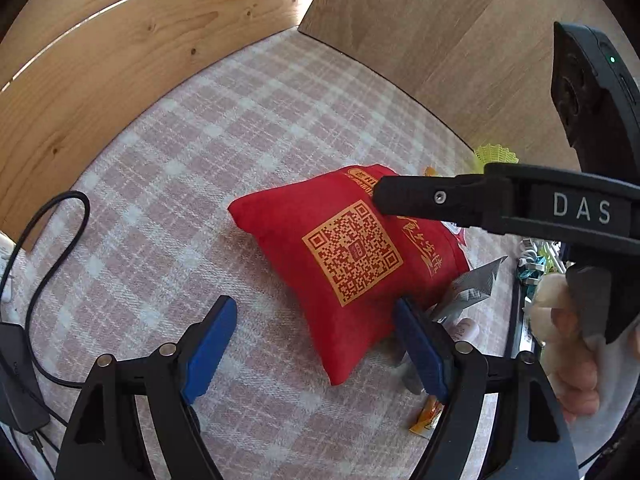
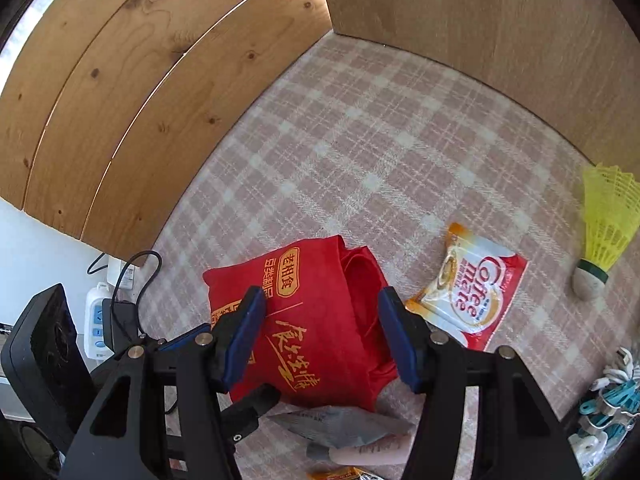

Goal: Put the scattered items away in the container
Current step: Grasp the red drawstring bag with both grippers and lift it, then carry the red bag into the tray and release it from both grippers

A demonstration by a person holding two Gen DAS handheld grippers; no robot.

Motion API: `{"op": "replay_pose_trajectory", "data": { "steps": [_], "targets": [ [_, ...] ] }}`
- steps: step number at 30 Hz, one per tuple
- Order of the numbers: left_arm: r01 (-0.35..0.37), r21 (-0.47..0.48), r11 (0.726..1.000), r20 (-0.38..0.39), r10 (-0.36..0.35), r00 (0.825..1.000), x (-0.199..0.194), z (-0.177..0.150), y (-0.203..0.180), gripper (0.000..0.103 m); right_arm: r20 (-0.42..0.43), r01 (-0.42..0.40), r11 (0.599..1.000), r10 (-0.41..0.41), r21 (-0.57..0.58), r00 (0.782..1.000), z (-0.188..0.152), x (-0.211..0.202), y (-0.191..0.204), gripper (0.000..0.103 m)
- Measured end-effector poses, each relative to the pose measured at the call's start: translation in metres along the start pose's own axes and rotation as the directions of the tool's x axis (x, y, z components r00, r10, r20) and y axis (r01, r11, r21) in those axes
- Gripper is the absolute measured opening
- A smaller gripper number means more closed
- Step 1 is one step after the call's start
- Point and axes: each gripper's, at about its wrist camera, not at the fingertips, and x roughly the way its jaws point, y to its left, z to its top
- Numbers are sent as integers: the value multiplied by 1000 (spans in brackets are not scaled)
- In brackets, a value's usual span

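Both grippers, left (image 1: 312,344) and right (image 2: 322,334), jaws spread, holding nothing, over red bag (image 2: 316,320) (gold QR print); creamer packet (image 2: 468,300), yellow shuttlecock (image 2: 604,232) nearby.

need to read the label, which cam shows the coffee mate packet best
The right wrist view: the Coffee mate packet lies flat on the checked cloth in full view, its label readable. The left wrist view shows almost nothing of it, only an orange scrap behind the red bag that may be its corner.
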Motion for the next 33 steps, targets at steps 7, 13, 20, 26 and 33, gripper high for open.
{"op": "replay_pose_trajectory", "data": {
  "steps": [7, 13, 20, 26, 33],
  "targets": [
    [58, 21, 998, 1, -58, 998, -7, -1, -13, 43, 18, -50, 996, 49, 67, 999, -13, -4, 5, 46],
    [81, 55, 995, 41, -84, 996, -38, -1, -22, 41, 74, -54, 997, 49, 63, 996, -25, -43, 18, 39],
    [92, 158, 983, 109, -110, 988, -103, -18, -43, 41, 177, -17, 999, 11, 33, 984, -56, -102, 43, 39],
    [161, 274, 948, 73, -188, 980, -119, -42, -95, 41, 263, 3, 991, -38, 133, 964, -110, -155, 18, 39],
    [266, 462, 846, -44, -278, 960, -123, -99, -191, 41, 354, 0, 943, -125, 333, 927, -209, -224, -50, 39]
  ]
}}
